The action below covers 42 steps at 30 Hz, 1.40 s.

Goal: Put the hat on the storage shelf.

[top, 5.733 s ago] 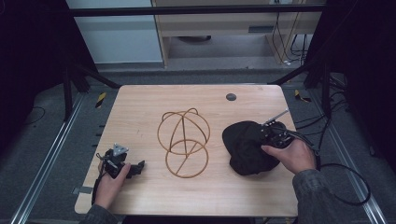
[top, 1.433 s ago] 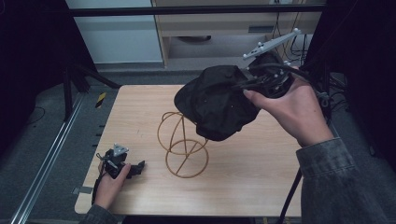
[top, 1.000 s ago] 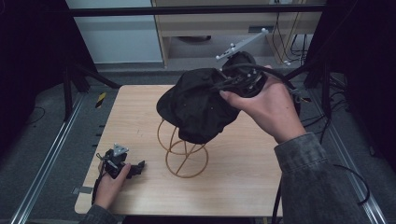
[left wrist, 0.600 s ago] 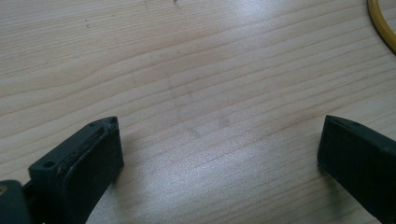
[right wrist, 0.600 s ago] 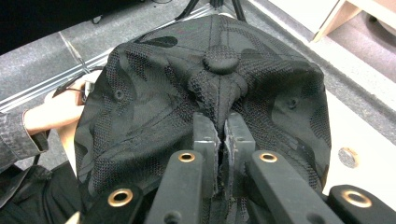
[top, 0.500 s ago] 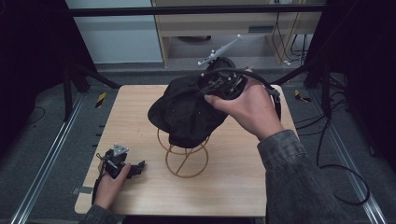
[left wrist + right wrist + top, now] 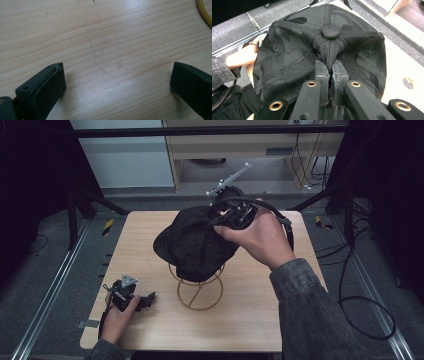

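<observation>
Right hand-held gripper (image 7: 329,72) pinches the black cap (image 7: 192,245) above the wire stand (image 7: 198,287); next, I judge, lower it squarely onto that stand, then release.

Top of the wire stand (image 7: 200,292) hidden under the black cap (image 7: 192,245), centre of high view; contact between them cannot be told. Stand cut to a yellow arc (image 7: 205,13) at upper right of left gripper view. Small round object (image 7: 408,83) on the counter (image 7: 250,320), right edge of right gripper view, too small to identify.
</observation>
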{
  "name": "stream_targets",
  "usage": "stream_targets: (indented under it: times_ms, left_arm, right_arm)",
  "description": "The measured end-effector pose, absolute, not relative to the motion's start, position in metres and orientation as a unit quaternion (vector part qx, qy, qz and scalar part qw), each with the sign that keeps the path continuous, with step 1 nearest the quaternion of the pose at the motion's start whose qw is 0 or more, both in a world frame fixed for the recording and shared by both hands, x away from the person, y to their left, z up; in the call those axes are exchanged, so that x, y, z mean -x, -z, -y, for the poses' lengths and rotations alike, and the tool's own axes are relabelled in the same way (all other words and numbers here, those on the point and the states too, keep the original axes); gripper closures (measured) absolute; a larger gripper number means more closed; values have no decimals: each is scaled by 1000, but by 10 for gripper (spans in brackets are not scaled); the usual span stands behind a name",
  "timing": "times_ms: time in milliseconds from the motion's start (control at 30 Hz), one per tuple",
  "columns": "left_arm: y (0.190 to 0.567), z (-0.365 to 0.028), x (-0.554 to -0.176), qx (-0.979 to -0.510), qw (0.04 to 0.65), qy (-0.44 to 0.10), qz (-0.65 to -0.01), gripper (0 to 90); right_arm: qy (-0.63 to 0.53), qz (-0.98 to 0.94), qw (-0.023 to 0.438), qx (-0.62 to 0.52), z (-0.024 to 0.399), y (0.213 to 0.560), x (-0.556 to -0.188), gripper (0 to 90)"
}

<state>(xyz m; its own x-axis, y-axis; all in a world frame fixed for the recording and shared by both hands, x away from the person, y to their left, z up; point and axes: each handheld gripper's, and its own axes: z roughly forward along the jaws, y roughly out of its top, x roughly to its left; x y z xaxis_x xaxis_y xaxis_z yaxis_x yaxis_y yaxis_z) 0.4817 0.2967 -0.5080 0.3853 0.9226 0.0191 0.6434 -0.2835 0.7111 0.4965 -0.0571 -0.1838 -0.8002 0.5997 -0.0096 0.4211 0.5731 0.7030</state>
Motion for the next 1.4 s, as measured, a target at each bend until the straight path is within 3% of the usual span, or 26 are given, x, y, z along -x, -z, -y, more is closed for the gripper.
stream_targets:
  times_ms: [1400]
  left_arm:
    - [508,-297,-482,-770,316,-221,-508,0]
  right_arm:
    - [-310,-898,95,-298,54,225,-507,849]
